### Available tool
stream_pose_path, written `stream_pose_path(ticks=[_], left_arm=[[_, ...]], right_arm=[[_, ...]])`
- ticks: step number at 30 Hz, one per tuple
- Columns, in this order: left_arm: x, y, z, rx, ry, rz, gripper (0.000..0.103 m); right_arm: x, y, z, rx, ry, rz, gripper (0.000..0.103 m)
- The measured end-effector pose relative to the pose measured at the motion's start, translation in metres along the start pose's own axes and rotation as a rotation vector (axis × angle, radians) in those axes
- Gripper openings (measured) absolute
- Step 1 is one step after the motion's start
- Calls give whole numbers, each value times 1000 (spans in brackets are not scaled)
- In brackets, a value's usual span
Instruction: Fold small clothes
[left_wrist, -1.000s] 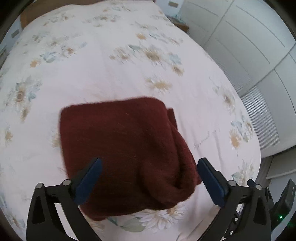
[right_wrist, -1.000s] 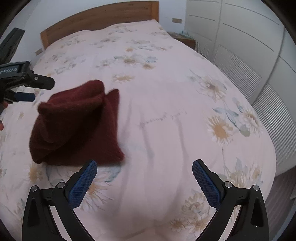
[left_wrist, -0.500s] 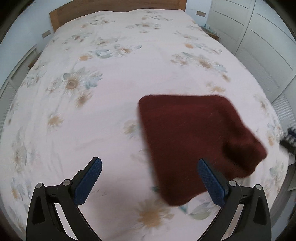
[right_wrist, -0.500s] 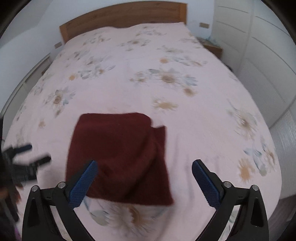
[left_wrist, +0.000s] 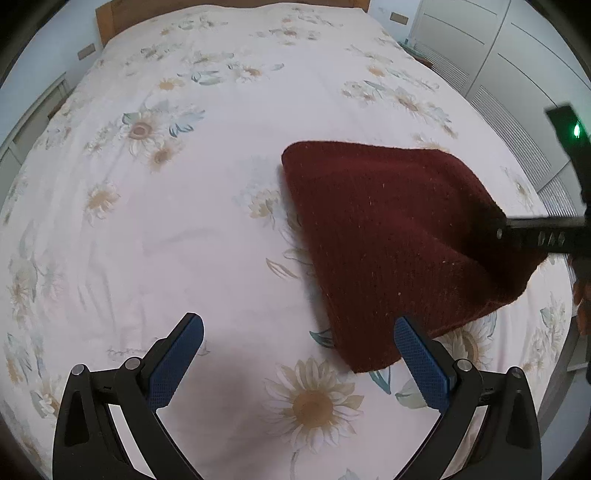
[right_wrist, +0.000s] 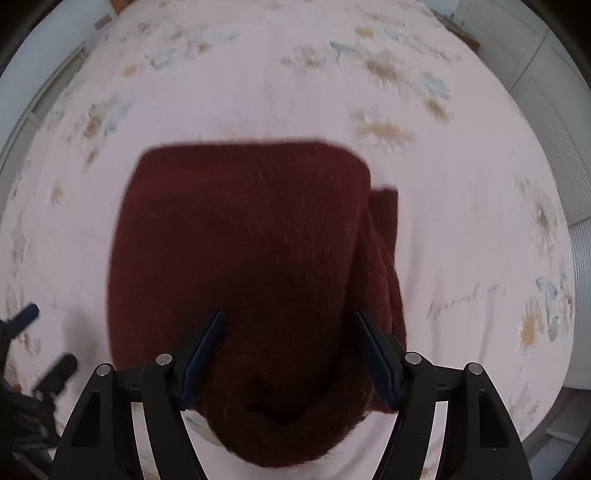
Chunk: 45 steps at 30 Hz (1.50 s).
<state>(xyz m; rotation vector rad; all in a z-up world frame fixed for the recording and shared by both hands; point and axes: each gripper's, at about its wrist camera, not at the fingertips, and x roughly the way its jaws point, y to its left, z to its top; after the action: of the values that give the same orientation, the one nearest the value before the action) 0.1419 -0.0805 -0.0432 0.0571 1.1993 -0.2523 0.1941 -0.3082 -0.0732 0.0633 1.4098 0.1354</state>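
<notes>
A folded dark red knit garment (left_wrist: 391, 236) lies on the floral bedspread (left_wrist: 177, 229). My left gripper (left_wrist: 297, 325) is open over bare bedspread just left of the garment's near corner, holding nothing. My right gripper (right_wrist: 289, 317) points down over the near end of the garment (right_wrist: 251, 236). Its jaws are closing, with the rounded fold of cloth between the blue pads (right_wrist: 207, 343); I see no firm pinch. In the left wrist view the right gripper's black frame (left_wrist: 543, 236) reaches over the garment's right side. A narrow red layer (right_wrist: 386, 221) sticks out on the right.
The bed's wooden headboard (left_wrist: 110, 14) is at the far end. White wardrobe doors (left_wrist: 517, 51) stand along the right side. The bed's right edge (right_wrist: 565, 332) is close to the garment. The left gripper (right_wrist: 40, 347) shows blurred at the left in the right wrist view.
My left gripper has slid left off the garment onto bare bedspread. My right gripper has moved left over the garment, tipped downward, and its jaws have narrowed around the near fold.
</notes>
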Motion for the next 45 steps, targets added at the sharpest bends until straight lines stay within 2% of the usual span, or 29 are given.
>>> stream_pose_path(ticks=[1,2,3,7,11,15,18,22,25,28,30,34,36,40,45], left_arm=[[2,1,0,-4,3,-5,102],[3,2,-1,-7,5,-7,102],[4,2,-1,-8,6,-9,102],[10,6,-2,-19,17,-4,102],[13,6,-2,-18,27,1,102],[12,4,-2,-14,26,-7,102],[12,0,-1,-11,24,-15,102],[16,-10,-2,8,36,-27,102],[21,-13,-4,16,51,-35,102],[24,-15,-5,23,62,-34,102],[26,-16,-3,22,66,-31,102],[27,-17,3,5,67,-40,102],[27,-18,7,-2,66,-45,102],[27,-18,21,-11,62,-53,102],[31,-17,45,-42,61,-69,102]], right_arm=[[2,-3,-3,3,7,9,71],[5,-8,-8,3,15,31,55],[5,-11,-11,4,14,51,34],[-3,-21,-22,2,-32,96,28],[-23,-41,-29,55,-120,139,24],[-39,-61,-30,92,-161,154,22],[-37,-72,-41,110,-151,147,22],[-6,-79,-56,111,-77,114,22],[0,-87,-61,161,-90,165,26],[-9,-88,-60,179,-113,177,40],[-13,-86,-58,161,-114,131,61],[-28,-79,-50,141,-133,132,64],[-37,-76,-46,125,-155,106,78],[-46,-74,-30,114,-181,83,80],[-38,-68,-9,91,-163,79,90]])
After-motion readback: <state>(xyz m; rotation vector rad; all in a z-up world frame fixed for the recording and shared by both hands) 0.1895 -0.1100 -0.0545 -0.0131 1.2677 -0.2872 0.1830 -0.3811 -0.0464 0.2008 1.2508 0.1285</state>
